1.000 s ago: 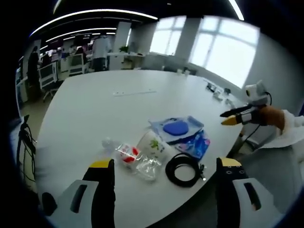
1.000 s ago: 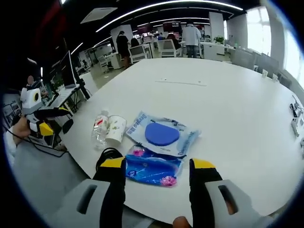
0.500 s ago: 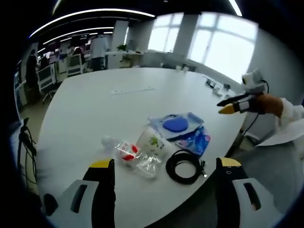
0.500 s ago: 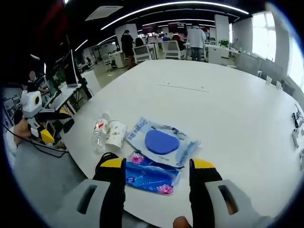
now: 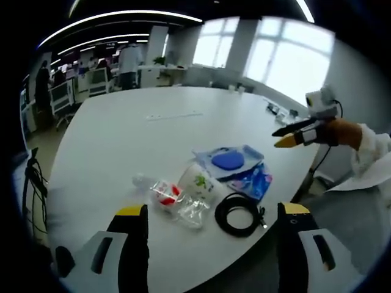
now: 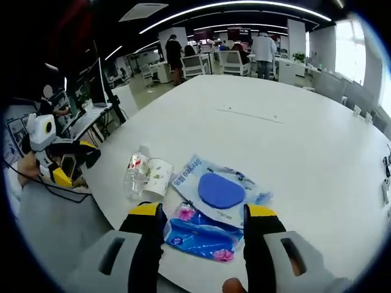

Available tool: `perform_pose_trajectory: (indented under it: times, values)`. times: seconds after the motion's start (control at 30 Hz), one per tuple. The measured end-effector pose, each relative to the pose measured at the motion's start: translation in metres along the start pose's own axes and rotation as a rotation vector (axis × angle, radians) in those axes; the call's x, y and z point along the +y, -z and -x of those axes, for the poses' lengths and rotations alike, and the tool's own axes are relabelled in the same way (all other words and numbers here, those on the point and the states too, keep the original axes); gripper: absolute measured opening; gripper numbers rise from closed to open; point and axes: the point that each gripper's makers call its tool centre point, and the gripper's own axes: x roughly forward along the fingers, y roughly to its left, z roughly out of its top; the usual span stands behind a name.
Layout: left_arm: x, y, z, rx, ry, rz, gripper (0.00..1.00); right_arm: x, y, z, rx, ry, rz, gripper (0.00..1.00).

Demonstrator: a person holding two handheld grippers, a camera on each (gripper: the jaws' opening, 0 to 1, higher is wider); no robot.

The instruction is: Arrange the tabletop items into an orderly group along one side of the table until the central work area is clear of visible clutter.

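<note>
The items lie bunched near the table's (image 5: 122, 140) edge: a crushed clear bottle (image 5: 162, 194), a paper cup (image 5: 198, 183) on its side, a clear pack with a blue disc (image 5: 229, 160), a blue packet (image 5: 253, 183) and a black cable coil (image 5: 239, 215). My left gripper (image 5: 212, 210) hovers open short of them, holding nothing. My right gripper (image 6: 203, 210) is open above the blue packet (image 6: 198, 235), apart from it. Beyond it lie the disc pack (image 6: 220, 190), cup (image 6: 160, 177) and bottle (image 6: 134, 174). Each gripper shows in the other's view, held off the table's edge.
A thin white strip (image 5: 173, 116) lies mid-table. Small objects (image 5: 278, 113) sit by the far edge near the windows. Office desks, chairs and standing people (image 6: 266, 49) fill the background. A monitor on a stand (image 6: 98, 79) is beside the table.
The right gripper has shifted a little over the table, so the packs sit nearer in its view. Nothing on the table moved. Both grippers stayed open.
</note>
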Motion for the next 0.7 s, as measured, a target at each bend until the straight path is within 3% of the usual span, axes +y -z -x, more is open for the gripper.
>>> perform_pose_trajectory:
  times: [0.7]
  values:
    - [0.009, 0.002, 0.003, 0.005, -0.035, 0.020, 0.83, 0.031, -0.014, -0.033, 0.028, -0.086, 0.049, 0.51]
